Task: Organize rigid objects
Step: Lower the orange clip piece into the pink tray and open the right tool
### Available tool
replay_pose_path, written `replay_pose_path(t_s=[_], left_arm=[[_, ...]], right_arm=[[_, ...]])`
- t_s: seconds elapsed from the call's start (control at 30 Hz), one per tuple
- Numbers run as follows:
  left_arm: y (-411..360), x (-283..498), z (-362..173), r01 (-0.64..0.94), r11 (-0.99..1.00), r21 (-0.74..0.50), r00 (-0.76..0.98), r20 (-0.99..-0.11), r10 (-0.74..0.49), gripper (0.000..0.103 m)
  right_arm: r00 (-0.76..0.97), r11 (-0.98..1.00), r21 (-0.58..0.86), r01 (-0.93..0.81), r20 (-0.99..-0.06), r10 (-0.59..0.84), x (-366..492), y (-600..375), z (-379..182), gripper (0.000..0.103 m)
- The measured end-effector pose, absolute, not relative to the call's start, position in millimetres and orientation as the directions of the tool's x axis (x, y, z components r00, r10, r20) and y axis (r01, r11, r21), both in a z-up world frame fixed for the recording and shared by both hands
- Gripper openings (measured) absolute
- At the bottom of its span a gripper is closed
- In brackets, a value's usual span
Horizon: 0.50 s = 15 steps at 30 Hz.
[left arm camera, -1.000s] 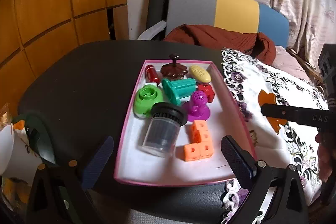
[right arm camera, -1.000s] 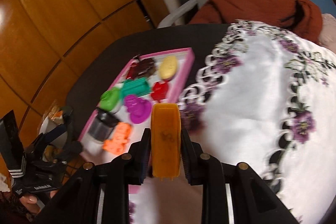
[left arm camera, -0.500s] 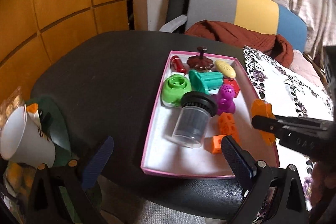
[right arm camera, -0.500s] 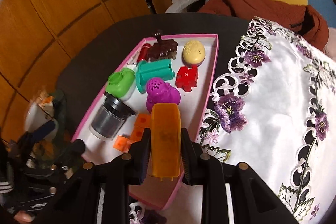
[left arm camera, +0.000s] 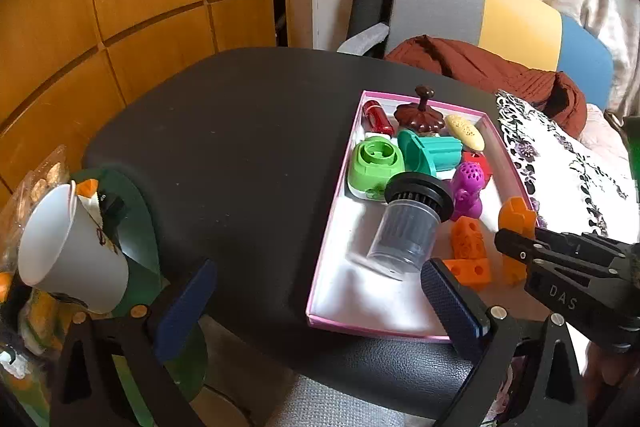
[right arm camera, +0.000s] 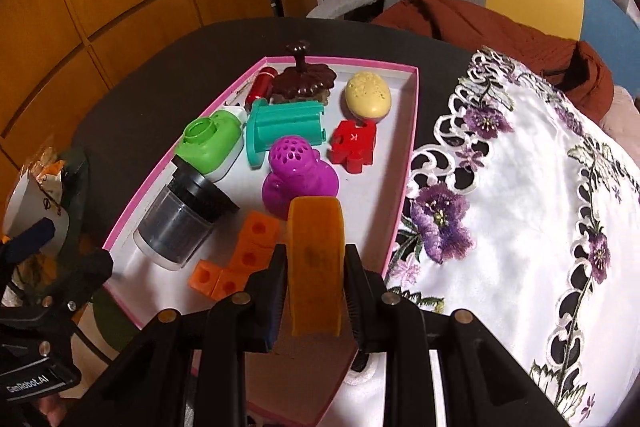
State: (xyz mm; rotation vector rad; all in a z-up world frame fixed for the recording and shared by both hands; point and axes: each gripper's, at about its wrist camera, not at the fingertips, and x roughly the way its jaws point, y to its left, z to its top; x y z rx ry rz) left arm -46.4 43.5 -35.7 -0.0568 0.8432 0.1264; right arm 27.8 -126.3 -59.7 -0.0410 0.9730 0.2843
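Observation:
My right gripper is shut on an orange block and holds it over the near right part of the pink-rimmed tray. Just beyond it in the tray lie a purple perforated toy, orange linked cubes and a clear jar with a black lid. In the left wrist view the same orange block shows in the right gripper above the tray. My left gripper stands open near the tray's front left corner, with nothing between its fingers.
Farther back the tray holds a red puzzle piece, a yellow oval, a teal part, a green part and a brown lid. A white embroidered cloth lies right of it. A paper cup stands at the left.
My right gripper has carried the orange block leftward from above the cloth to above the tray. The left gripper has swung left, so the tray now sits to its right.

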Motion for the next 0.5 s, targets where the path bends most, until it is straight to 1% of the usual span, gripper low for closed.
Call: replay_pose_path(t_s=[0.2, 0.33, 0.5], left_arm=[[44, -47, -33, -0.138, 0.99, 0.015, 0.661, -0.744, 0.104, 0.103], [43, -47, -32, -0.138, 0.99, 0.022, 0.663, -0.741, 0.109, 0.103], [42, -46, -30, -0.132, 0.99, 0.051, 0.666, -0.735, 0.127, 0.103]], right_arm=[[0.547, 0.968, 0.078, -0.241, -0.813, 0.201, 33, -128, -60, 0.026], [0.544, 0.971, 0.103, -0.216, -0.813, 0.208, 42, -131, -59, 0.026], [0.537, 0.975, 0.115, -0.189, -0.819, 0.201, 39, -134, -57, 0.03]])
